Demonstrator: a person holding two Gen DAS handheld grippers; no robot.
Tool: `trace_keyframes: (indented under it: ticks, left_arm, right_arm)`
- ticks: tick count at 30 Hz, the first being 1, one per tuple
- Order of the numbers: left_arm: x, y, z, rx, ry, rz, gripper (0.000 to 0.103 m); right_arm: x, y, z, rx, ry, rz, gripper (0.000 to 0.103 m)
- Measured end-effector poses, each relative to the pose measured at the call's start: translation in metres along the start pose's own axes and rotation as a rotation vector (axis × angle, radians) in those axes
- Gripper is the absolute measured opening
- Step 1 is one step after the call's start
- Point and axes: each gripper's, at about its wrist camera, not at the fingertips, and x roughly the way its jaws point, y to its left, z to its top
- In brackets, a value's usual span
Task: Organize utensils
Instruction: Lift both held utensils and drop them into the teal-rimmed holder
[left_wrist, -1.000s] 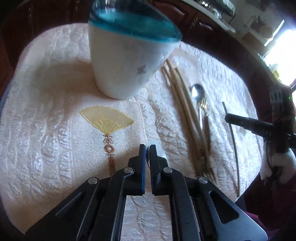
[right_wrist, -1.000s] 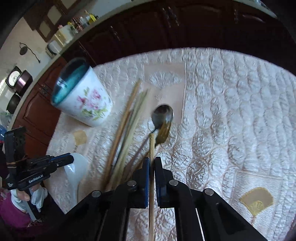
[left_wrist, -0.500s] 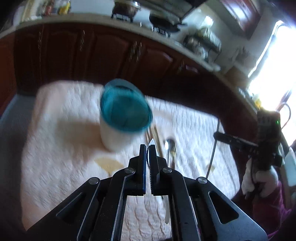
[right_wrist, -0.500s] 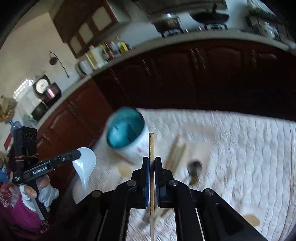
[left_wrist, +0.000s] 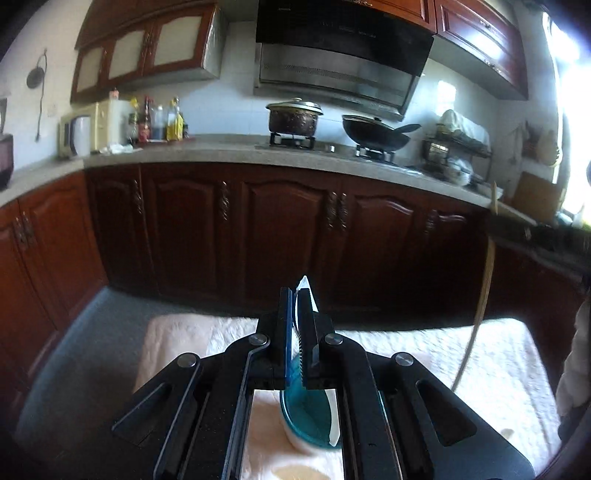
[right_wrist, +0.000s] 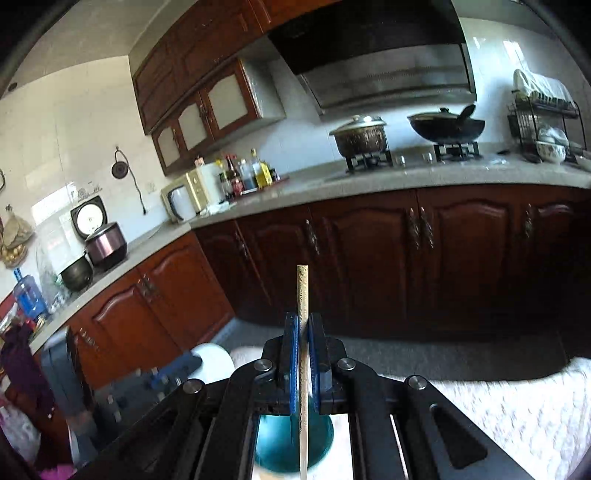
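The chopstick, light, stiff and likely slick, is standing upright, pinched mid-shaft by the right gripper directly above the teal-lined cup, whose visible interior is looking empty. The left gripper is pinching a fragile-looking white spoon over the same cup.

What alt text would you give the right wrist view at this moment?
The right gripper holds a wooden chopstick upright between its shut jaws, above a cup with a teal inside. Beyond lie dark wood kitchen cabinets, and a stove carrying a lidded pot and a wok.
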Motion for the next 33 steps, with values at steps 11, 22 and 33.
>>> trace_keyframes:
  ticks: [11, 22, 33]
  left_arm:
    - [0.046, -0.004, -0.036, 0.062, -0.063, 0.099, 0.002]
    - [0.048, -0.008, -0.071, 0.087, 0.003, 0.104, 0.002]
    - [0.052, -0.011, -0.090, 0.056, 0.116, 0.087, 0.002]
  right_arm:
    - [0.075, 0.001, -0.016, -0.034, -0.034, -0.050, 0.005]
    - [0.107, -0.022, -0.063, 0.025, 0.158, 0.007, 0.005]
    - [0.107, -0.022, -0.069, 0.010, 0.239, 0.050, 0.033]
